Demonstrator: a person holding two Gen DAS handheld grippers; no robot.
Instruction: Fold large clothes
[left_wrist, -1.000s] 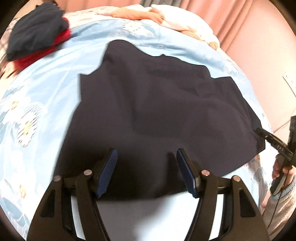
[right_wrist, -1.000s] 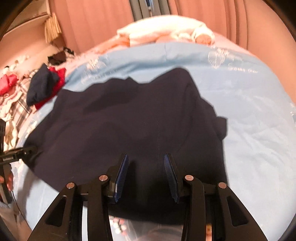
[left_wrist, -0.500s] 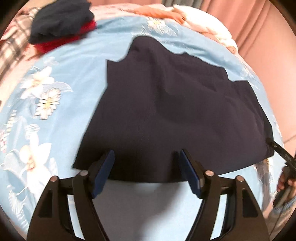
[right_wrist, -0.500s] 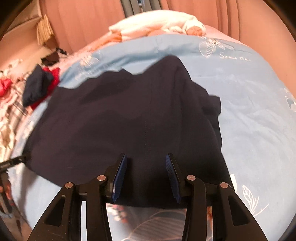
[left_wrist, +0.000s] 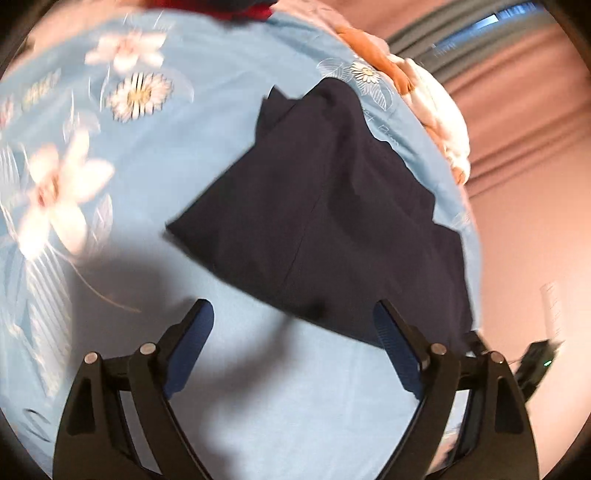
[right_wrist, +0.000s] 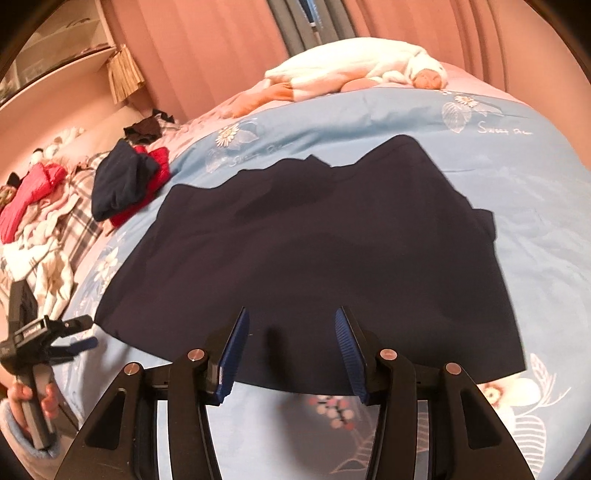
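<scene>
A large dark navy garment (right_wrist: 314, 251) lies spread flat on the light blue floral bedspread (right_wrist: 546, 229); it also shows in the left wrist view (left_wrist: 332, 221). My left gripper (left_wrist: 293, 321) is open and empty, just short of the garment's near edge, over bare bedspread. It also shows at the far left of the right wrist view (right_wrist: 79, 334), off the garment's left corner. My right gripper (right_wrist: 291, 325) is open and empty, its fingertips over the garment's near hem.
A folded navy and red pile of clothes (right_wrist: 127, 181) lies left of the garment. More loose clothes (right_wrist: 33, 206) are heaped at the bed's left side. A white and peach blanket (right_wrist: 354, 70) lies at the head. Pink curtains (right_wrist: 221, 44) stand behind.
My left gripper has pulled back and swung left off the garment, which now lies further away and to the right. My right gripper has backed a little toward the hem.
</scene>
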